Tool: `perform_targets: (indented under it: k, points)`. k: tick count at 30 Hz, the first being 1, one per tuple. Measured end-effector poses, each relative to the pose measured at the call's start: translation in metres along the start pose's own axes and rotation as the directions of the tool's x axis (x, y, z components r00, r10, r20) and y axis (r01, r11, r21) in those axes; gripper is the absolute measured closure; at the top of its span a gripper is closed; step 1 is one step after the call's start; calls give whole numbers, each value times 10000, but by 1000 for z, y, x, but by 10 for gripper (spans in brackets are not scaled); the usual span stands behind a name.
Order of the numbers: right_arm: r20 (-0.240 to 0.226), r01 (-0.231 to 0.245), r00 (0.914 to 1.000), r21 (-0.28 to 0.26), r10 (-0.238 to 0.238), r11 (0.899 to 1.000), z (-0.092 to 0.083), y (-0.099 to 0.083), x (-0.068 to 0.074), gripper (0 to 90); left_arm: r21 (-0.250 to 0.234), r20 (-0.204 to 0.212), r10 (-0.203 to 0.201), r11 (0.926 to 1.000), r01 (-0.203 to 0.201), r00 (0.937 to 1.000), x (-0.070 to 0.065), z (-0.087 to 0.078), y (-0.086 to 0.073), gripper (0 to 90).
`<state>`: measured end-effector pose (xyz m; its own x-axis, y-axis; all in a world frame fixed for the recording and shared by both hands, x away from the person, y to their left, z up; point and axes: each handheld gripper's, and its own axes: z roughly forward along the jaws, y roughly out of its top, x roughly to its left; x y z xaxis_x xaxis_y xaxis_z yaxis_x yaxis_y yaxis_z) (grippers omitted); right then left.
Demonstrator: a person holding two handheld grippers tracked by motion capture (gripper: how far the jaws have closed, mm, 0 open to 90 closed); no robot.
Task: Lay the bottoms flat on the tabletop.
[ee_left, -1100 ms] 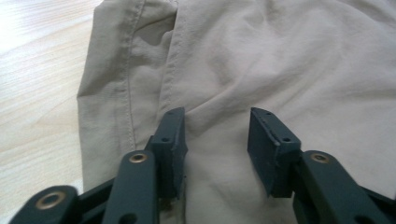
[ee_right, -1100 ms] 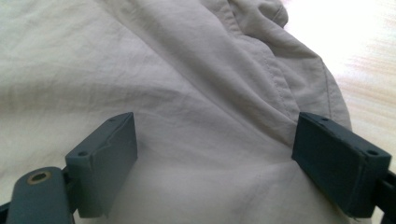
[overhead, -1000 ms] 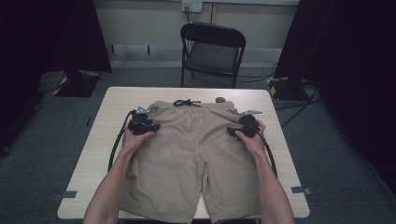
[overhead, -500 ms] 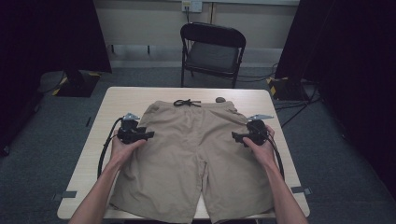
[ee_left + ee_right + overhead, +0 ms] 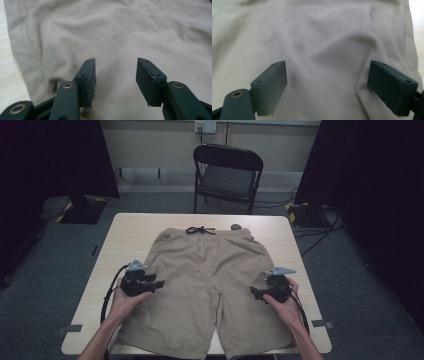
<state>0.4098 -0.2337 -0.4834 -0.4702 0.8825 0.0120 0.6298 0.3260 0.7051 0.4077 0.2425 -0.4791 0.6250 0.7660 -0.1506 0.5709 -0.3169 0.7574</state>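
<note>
Shorts (image 5: 207, 280) lay flat on surface (image 5: 130, 227), waistband far, legs toward me. I held left gripper (image 5: 159, 284) at left outer seam, right gripper (image 5: 253, 293) at right seam; both fingers (image 5: 88, 75) apart, empty, pointing inward over fabric

This looks like a recording lab or studio rather than a home. A plain light-wood table (image 5: 125, 227) stands on grey carpet (image 5: 55, 270), with black curtains (image 5: 50, 155) hung at both sides. A black folding chair (image 5: 227, 175) faces a bare wall, cables (image 5: 315, 227) trail across the floor, and what seem to be tape marks (image 5: 70, 329) sit on the table.
</note>
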Motion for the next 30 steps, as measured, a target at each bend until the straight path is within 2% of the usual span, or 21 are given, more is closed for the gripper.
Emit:
perform_targets:
  k: [2, 4, 6, 7, 9, 11, 14, 16, 19, 22, 25, 30]
  points:
    - [44, 56, 10000, -64, -55, 10000, -2, -4, 0, 157, -13, -17, -20, 10000, 20, 10000, -1, -1, -4, 501]
    - [220, 208, 9995, -16, -208, 9998, -8, -15, 1, 155, 68, -185, -16, 10000, 17, 9998, -4, -5, -15, 498]
    - [250, 288, 9993, 243, -294, 9993, -10, -22, 0, 144, 418, -210, 57, 9991, -49, 9998, -5, -3, -22, 488]
    - [260, 216, 9994, 156, -220, 9996, -10, -26, -1, 145, 319, -230, 191, 9993, -183, 9996, -6, -4, -24, 486]
    - [288, 153, 9995, -17, -152, 9999, -12, -30, -3, 145, 247, -262, 99, 9997, -92, 9996, -7, -6, -27, 478]
    - [301, 174, 9994, -99, -171, 9998, -15, -33, -3, 145, 160, -293, 183, 9997, -178, 9994, -8, -6, -29, 466]
    - [263, 131, 9996, -210, -126, 9997, -20, -40, -7, 144, 103, -244, 39, 9999, -36, 9997, -8, -7, -29, 452]
    - [286, 137, 9995, -232, -130, 9996, -22, -42, -10, 145, 80, -250, 145, 9999, -143, 9996, -9, -7, -31, 451]
    - [340, 90, 9994, -247, -82, 9997, -26, -46, -10, 145, 100, -239, 94, 9999, -91, 9997, -10, -10, -33, 444]
    - [380, 39, 9993, -267, -29, 9996, -28, -48, -11, 145, 67, -246, 11, 10000, -9, 9997, -14, -14, -37, 436]
    - [397, 21, 9992, -203, -13, 9998, -29, -48, -11, 145, 27, -81, -79, 10000, 79, 9999, -15, -18, -42, 426]
    - [491, -69, 9988, -96, 74, 9999, -29, -47, -10, 145, 116, -43, -257, 9996, 257, 9997, -17, -24, -41, 403]
